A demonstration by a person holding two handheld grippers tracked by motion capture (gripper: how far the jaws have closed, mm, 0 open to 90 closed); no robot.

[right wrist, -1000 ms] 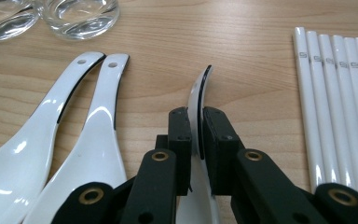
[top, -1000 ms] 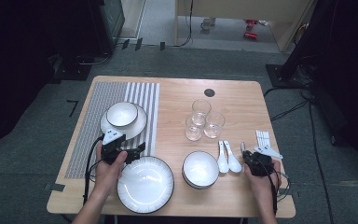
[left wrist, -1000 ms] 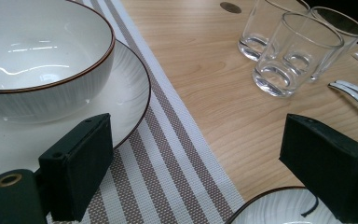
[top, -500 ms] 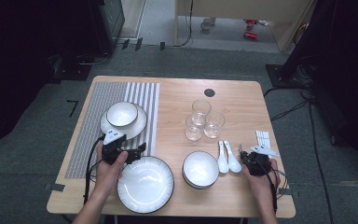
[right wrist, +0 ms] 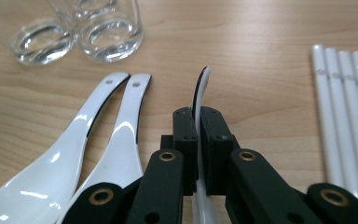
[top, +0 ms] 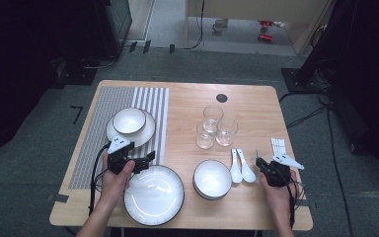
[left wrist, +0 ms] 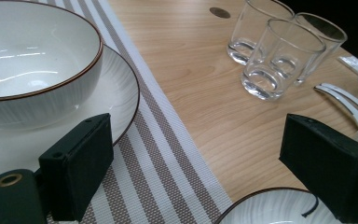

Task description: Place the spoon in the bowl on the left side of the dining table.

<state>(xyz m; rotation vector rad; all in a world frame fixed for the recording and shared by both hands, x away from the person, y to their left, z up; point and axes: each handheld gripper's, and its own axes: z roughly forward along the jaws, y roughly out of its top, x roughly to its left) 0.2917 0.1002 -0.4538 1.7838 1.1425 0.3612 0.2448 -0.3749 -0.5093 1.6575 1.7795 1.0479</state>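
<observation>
- The right gripper [right wrist: 196, 140] has its jaws clamped nearly together on a white spoon [right wrist: 200, 91], held on edge so that just its thin rim and handle tip rise above the pads
- In the high view this right gripper [top: 265, 167] sits at about 4 o'clock on the table [top: 246, 106], just right of the two spoons [top: 241, 168] already lying flat
- The held spoon's long axis runs along the jaws, handle tip pointing to 12 o'clock in the right gripper view, towards the far edge of the table; its bowl end is hidden below, between the gripper's links
- The step in hand looks like laying this third spoon beside the pair: to do it well, roll the wrist so the bowl faces up, keep the handle parallel to its neighbours, and lower it into the bare strip between them and the white straws [right wrist: 349, 107] at 3 o'clock
- Release only once the spoon rests on the wood, since glazed ware held on edge can slip or tip onto its neighbours
- The left gripper [left wrist: 205, 172] holds nothing, jaws spread wide, hovering at 7 o'clock on the table over the striped mat [left wrist: 163, 163] between the bowl on its plate [left wrist: 121, 98] and the large plate [top: 154, 195]
</observation>
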